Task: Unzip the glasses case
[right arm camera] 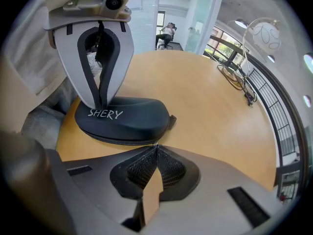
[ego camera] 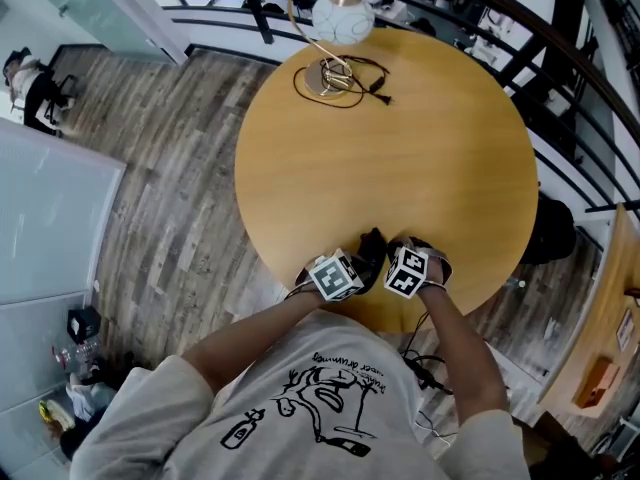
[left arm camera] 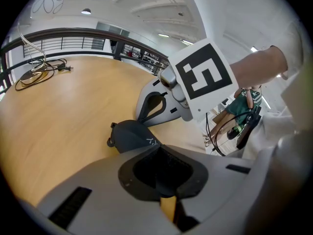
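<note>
Unzipping about to start: a black, hard-shelled oval glasses case (right arm camera: 122, 124) with white lettering on its lid lies at the rim of a round, honey-coloured wooden table (ego camera: 400, 138), right in front of the person in a pale grey printed T-shirt (ego camera: 320, 408).

The left gripper (left arm camera: 157, 150) comes down on one end of the case. Its jaws are drawn together and appear to pinch the shell's edge, most likely to pin the case so it cannot slide when the zip is pulled.

The right gripper (right arm camera: 155, 148) meets the case from the opposite side, level with the zip seam. Its ribbed jaws are closed to a point on a glint that looks like the small metal zip pull (right arm camera: 154, 145). That low, sideways approach suits dragging the slider along the seam. The seam itself looks fully shut, so the task seems barely begun.

Across the table from the case stands a white globe lamp on a curved brass stem (ego camera: 340, 18). A black power cable (ego camera: 365, 78) is looped around its base. The tabletop between the lamp and the case is bare.

Beyond the lamp, a dark curved railing (left arm camera: 68, 31) rings the table. Below and to the left of the case lies a grey plank floor (ego camera: 170, 168), bordered by a frosted glass partition (ego camera: 50, 228).
</note>
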A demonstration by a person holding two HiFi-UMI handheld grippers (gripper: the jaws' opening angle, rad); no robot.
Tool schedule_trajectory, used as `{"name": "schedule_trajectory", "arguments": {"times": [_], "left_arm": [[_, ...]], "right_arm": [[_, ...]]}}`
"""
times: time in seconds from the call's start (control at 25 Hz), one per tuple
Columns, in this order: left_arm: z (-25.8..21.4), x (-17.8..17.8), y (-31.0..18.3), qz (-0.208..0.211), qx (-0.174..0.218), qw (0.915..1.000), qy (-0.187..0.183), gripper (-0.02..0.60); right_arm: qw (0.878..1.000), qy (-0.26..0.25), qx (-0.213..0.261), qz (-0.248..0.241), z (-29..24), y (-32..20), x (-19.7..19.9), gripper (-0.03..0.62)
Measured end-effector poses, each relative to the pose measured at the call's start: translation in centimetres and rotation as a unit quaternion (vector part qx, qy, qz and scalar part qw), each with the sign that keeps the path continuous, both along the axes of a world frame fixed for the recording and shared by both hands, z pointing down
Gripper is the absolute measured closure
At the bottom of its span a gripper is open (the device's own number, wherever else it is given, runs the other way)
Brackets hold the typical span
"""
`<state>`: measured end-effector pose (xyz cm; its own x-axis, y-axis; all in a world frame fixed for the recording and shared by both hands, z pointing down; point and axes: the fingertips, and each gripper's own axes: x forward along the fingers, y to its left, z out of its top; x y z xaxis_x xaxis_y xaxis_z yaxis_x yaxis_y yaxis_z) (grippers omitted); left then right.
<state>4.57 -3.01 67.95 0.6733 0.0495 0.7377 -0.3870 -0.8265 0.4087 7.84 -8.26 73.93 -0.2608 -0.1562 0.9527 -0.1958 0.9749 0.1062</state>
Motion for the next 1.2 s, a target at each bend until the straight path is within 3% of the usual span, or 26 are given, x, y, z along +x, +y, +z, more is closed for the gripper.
{"name": "schedule_trajectory", "arguments": {"times": [0.36,0.8,1.04,1.2], "left_arm": [[0.1,-0.1,-0.1,0.001,-0.005,1.0000,0.001,0.575],[0.1,-0.1,-0.1,0.001,-0.010,0.9999,0.005,0.575],[0.1,-0.2,-0.1,0.002,-0.007,1.0000,0.003,0.575],[0.1,-0.4,-0.1,0.002,-0.008,1.0000,0.002,0.575]], "right_arm": [[0.994,0.036,0.046,-0.096,0.0,-1.7,-0.7,0.571],[0.944,0.094,0.146,-0.282,-0.3,-3.2,-2.1,0.571],[0.921,0.107,0.186,-0.325,-0.5,-3.6,-2.9,0.571],[0.919,0.111,0.194,-0.324,-0.5,-3.6,-3.2,0.571]]}}
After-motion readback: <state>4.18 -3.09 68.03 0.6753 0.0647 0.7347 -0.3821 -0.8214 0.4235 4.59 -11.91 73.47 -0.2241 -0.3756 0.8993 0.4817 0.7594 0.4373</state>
